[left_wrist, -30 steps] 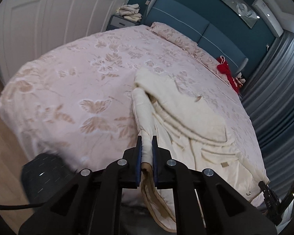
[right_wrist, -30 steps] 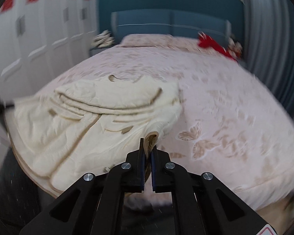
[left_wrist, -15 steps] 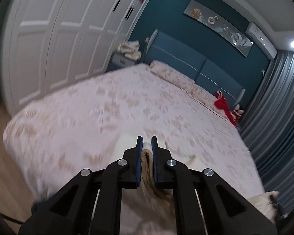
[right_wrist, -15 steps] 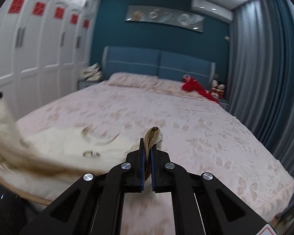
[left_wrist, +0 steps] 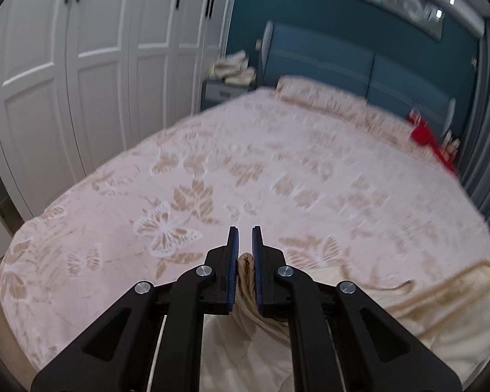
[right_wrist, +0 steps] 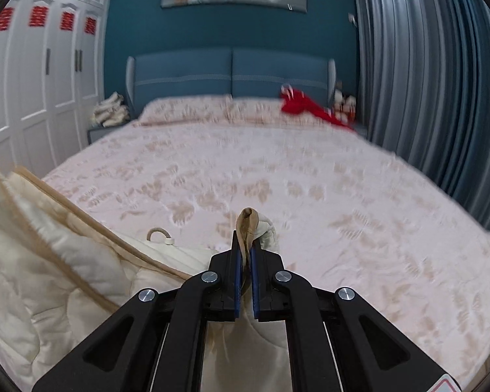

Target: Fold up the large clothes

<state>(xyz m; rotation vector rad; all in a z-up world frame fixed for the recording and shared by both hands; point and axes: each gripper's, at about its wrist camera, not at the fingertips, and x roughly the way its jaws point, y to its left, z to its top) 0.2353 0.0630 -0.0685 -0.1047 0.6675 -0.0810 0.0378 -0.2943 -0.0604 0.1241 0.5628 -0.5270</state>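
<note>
Above the near end of the bed (left_wrist: 212,170), the left gripper (left_wrist: 244,261) and the right gripper (right_wrist: 245,254) each pinch an edge of the cream quilt (right_wrist: 65,261), seemingly to carry it over for a fold.

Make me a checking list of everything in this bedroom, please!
Surface: big bed with pink butterfly-patterned cover, mostly bare.
Job's things: cream quilted blanket with tan trim, bunched at the near edge of the bed.
Clutter: red cloth near the pillows; folded pale laundry pile on the nightstand.
Grippers: left gripper shut on the blanket's edge; right gripper shut on its tan trim.
Cables: nothing seen.
Surroundings: white wardrobe doors, blue padded headboard, grey curtains, teal wall.
</note>
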